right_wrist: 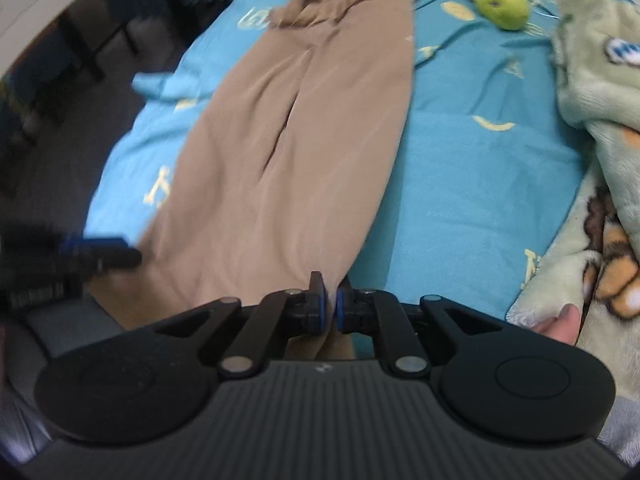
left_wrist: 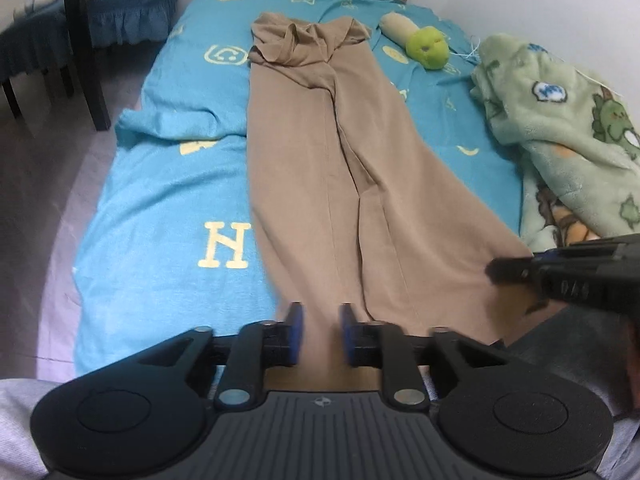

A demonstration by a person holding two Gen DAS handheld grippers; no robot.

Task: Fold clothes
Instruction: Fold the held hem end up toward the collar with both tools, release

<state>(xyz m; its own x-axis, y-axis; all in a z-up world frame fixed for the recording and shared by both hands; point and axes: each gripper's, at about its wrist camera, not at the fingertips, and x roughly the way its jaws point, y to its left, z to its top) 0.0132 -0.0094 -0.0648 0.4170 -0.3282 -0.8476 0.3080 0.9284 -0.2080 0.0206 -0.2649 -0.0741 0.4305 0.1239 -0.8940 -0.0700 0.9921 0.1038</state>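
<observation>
A pair of tan trousers [left_wrist: 320, 160] lies lengthwise on the blue bed sheet [left_wrist: 168, 200], with the crumpled waistband far away and the hems at the near end. My left gripper [left_wrist: 321, 332] is over the left hem, its blue pads a narrow gap apart with tan cloth showing between them. In the right wrist view my right gripper [right_wrist: 330, 306] is shut, with the right hem of the trousers [right_wrist: 288, 140] pinched between its pads. Each gripper shows in the other's view, blurred: the right gripper [left_wrist: 496, 270] and the left gripper [right_wrist: 128, 256].
A green plush toy [left_wrist: 426, 46] lies near the far right of the bed. A pale green fleece blanket [left_wrist: 560, 120] is heaped along the right side against the wall. A dark chair [left_wrist: 88, 60] stands on the floor at the left. A fingertip [right_wrist: 564, 322] shows beside the blanket.
</observation>
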